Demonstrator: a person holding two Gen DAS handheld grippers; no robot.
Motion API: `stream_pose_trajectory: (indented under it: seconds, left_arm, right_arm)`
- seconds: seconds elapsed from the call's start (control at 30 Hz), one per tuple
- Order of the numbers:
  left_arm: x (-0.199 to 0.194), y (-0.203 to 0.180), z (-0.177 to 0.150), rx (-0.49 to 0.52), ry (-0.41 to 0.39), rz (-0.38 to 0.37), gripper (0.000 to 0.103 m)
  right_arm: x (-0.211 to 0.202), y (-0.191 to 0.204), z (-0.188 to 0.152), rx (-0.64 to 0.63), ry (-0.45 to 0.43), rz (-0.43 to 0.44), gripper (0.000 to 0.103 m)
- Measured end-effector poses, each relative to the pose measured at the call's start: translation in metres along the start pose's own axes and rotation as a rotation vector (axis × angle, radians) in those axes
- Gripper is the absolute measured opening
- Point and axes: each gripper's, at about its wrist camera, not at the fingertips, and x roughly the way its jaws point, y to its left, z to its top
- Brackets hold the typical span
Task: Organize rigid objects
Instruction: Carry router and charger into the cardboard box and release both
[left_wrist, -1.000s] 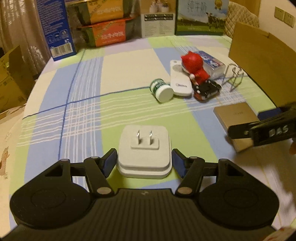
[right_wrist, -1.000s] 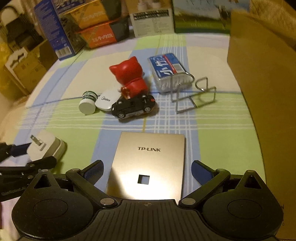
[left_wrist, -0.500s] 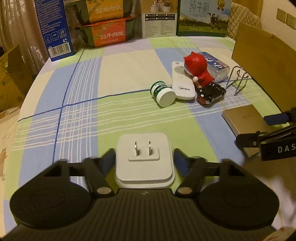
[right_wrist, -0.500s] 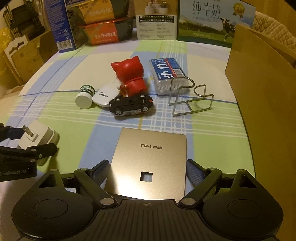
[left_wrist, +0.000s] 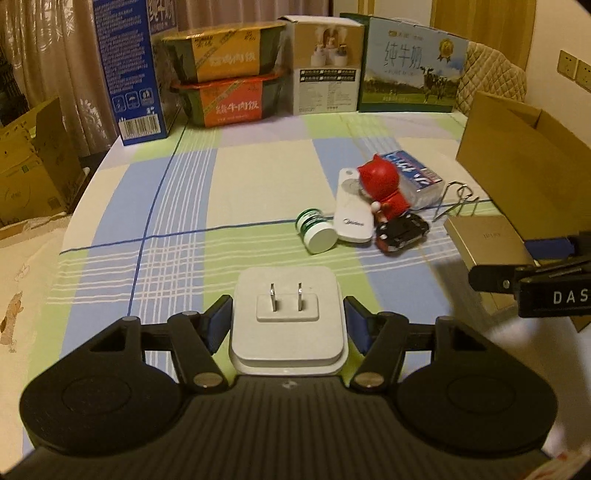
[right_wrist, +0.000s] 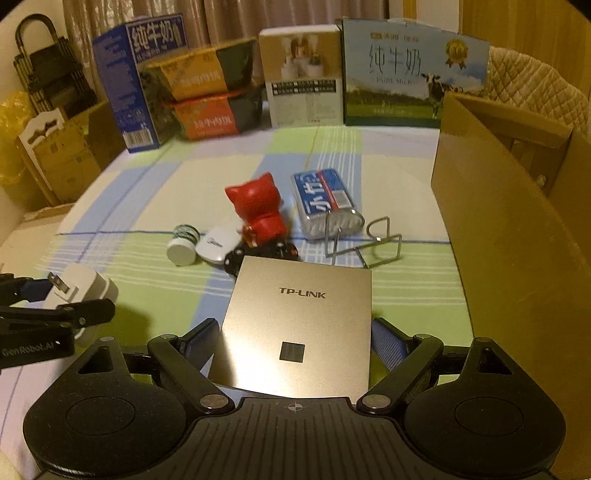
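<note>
The open cardboard box (right_wrist: 517, 236) stands on the right side of the surface (right_wrist: 155, 206), its near wall just beside the right hand-held gripper (right_wrist: 291, 350) and well apart from the left hand-held gripper (left_wrist: 286, 325); that is the relation the coming move likely turns on, if the box is where the rigid things are to go. The right hand-held gripper holds the flat gold TP-LINK panel (right_wrist: 303, 317) between its blue pads, the panel's long axis running straight ahead along the fingers and its far edge reaching over the black toy car (left_wrist: 402, 232). The left hand-held gripper holds the white plug adapter (left_wrist: 286, 321) at a middling width, prongs up and facing the camera, the block sitting squarely between its pads. Both things appear lifted clear of the checked cloth. The right hand is plainly nearer the box, so the panel would probably need only a short swing to the right and over the wall, while the adapter would have to cross in front of the right hand, past the red cat figure (right_wrist: 258, 210).
</note>
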Motion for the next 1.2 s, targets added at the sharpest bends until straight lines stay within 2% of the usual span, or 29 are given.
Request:
stream_pose_trajectory:
  seconds: [0.33, 0.57, 0.7, 0.9, 1.07, 1.2]
  left_arm:
    - [-0.043, -0.035, 0.017, 0.037, -0.037, 0.013, 0.06]
    - [-0.082, -0.085, 0.05, 0.096, -0.097, -0.031, 0.06]
    - [-0.095, -0.121, 0.065, 0.13, -0.13, -0.08, 0.06]
    - [-0.094, -0.178, 0.083, 0.176, -0.148, -0.165, 0.06]
    - [-0.087, -0.229, 0.097, 0.229, -0.161, -0.243, 0.06]
    - [-0.073, -0.268, 0.104, 0.277, -0.156, -0.283, 0.06]
  right_arm:
    - [-0.076, -0.012, 0.031, 0.009, -0.12, 0.036, 0.085]
    - [-0.14, -0.053, 0.054, 0.005, -0.207, -0.032, 0.085]
    - [-0.16, -0.086, 0.054, 0.015, -0.216, -0.091, 0.085]
    - [-0.174, -0.144, 0.04, 0.056, -0.194, -0.163, 0.085]
    - [-0.178, -0.195, 0.029, 0.116, -0.169, -0.197, 0.085]
    - [-0.178, -0.22, 0.018, 0.141, -0.147, -0.204, 0.085]
